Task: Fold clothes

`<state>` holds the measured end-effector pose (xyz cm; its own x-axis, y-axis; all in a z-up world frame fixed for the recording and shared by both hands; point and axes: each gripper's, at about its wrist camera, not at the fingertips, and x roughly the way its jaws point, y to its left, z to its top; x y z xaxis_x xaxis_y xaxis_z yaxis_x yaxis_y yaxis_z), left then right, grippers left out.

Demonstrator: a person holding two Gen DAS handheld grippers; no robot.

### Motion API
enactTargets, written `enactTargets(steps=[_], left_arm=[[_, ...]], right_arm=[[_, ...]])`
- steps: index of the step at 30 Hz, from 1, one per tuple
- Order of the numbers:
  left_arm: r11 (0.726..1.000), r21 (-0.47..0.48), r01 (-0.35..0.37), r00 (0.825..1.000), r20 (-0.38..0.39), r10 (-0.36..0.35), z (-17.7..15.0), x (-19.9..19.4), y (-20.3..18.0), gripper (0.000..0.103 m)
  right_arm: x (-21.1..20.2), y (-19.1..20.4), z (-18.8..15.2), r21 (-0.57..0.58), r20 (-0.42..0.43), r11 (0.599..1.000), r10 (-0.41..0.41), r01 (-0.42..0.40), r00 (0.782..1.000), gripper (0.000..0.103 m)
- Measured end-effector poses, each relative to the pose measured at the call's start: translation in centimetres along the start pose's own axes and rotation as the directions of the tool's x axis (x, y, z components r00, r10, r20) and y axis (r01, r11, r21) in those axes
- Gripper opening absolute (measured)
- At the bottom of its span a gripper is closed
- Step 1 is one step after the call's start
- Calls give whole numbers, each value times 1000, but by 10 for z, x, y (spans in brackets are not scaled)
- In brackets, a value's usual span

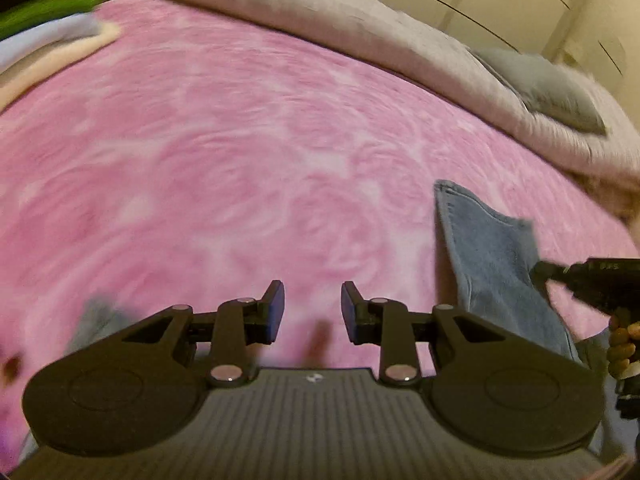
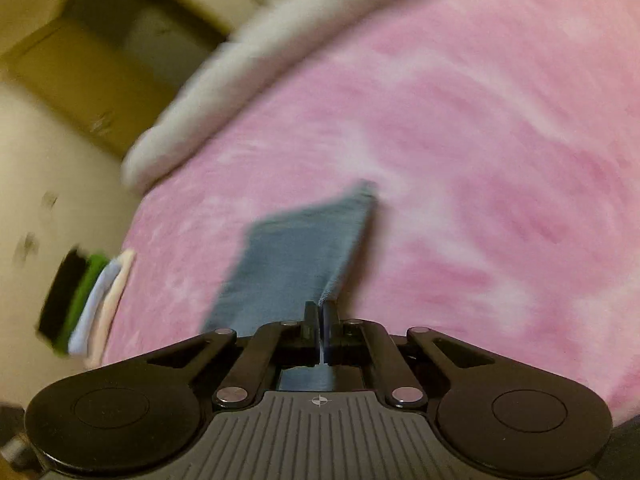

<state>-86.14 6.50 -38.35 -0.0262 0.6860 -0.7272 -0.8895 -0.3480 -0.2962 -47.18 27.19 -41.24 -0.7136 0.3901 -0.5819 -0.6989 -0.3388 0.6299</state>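
Above a pink blanket [image 1: 240,140], the right gripper [image 2: 320,312] clamps a blue cloth's [image 2: 296,248] edge to lift it for folding, while the left gripper [image 1: 313,312] hovers empty, jaws apart.

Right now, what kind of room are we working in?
Most likely a bedroom: a wide pink blanket covers a bed, a grey pillow lies at its far edge, and folded clothes are stacked nearby.

- The pink blanket [image 1: 240,152] on the bed lies bare across its wide middle, open for a hand to pass.
- A blue cloth [image 1: 492,264] hangs at one side.
- A stack of folded clothes [image 2: 88,300] sits on the bed's edge.
- A grey pillow [image 1: 548,92] lies along the bed's rim.
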Motion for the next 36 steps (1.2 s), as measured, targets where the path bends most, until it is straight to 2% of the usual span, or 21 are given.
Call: enactTargets(steps=[2,4,7,9,10,12,13,14,17,20,22,23,25,27,30,32,33,34,35,36], left_arm=[[998,-49,-25,1000,14,26,-13,-26,17,26],[993,-105,-53,998,29,56,-28,-54,32,26],[976,-196,-91,994,43,101,-52,-92,53,26],[961,-254,-113,991,45,128,-68,-113,66,26],[953,-279,-121,990,43,138,-76,-121,71,26],[938,-322,-127,989,26,143,-91,-134,79,26],[932,-340,-128,990,12,141,-99,-138,83,26],[926,-357,-122,991,-1,131,-106,-141,86,26],[916,-396,-69,998,-28,63,-120,-144,89,26],[894,-448,24,999,-12,-34,-122,-136,82,28],[861,-500,92,995,6,-103,-121,-124,78,28],[841,-528,117,992,14,-129,-121,-118,76,29],[789,-599,135,989,37,-142,-121,-106,78,30],[746,-652,135,990,65,-123,-122,-96,82,30],[716,-688,122,992,83,-90,-121,-88,85,30],[720,-686,107,994,89,-64,-117,-84,84,30],[724,-683,100,994,92,-50,-115,-82,82,24],[739,-669,77,996,88,-24,-112,-81,80,12],[771,-634,59,995,98,4,-109,-84,77,0],[795,-603,65,991,130,18,-106,-90,76,0]], right_arm=[[-19,45,-11,-129,59,990,66,-58,996,0],[-38,94,-31,-253,74,958,158,-134,985,0],[-51,158,-78,-366,-5,899,259,-243,966,0],[-48,188,-116,-422,-108,854,288,-306,952,5],[-46,199,-137,-454,-168,837,257,-306,952,13],[-52,205,-166,-502,-213,817,202,-285,956,23],[-57,204,-180,-522,-228,807,181,-277,957,25],[-65,196,-189,-512,-245,813,172,-278,954,25],[-87,156,-200,-406,-282,889,99,-212,954,28],[-126,109,-205,-293,-246,949,42,-115,968,28],[-141,74,-194,-107,-211,992,43,-67,976,28],[-152,56,-193,10,-190,998,58,-58,980,28],[-166,18,-193,256,-132,964,110,-73,985,28],[-174,-11,-198,454,-66,884,159,-112,985,28],[-177,-32,-203,588,3,794,186,-152,983,28],[-175,-42,-205,649,35,744,176,-156,984,29],[-173,-47,-206,675,45,719,183,-165,982,29],[-171,-49,-206,693,50,701,188,-169,981,29],[-168,-52,-207,710,55,683,192,-173,980,29],[-167,-54,-206,716,54,677,191,-171,980,29]])
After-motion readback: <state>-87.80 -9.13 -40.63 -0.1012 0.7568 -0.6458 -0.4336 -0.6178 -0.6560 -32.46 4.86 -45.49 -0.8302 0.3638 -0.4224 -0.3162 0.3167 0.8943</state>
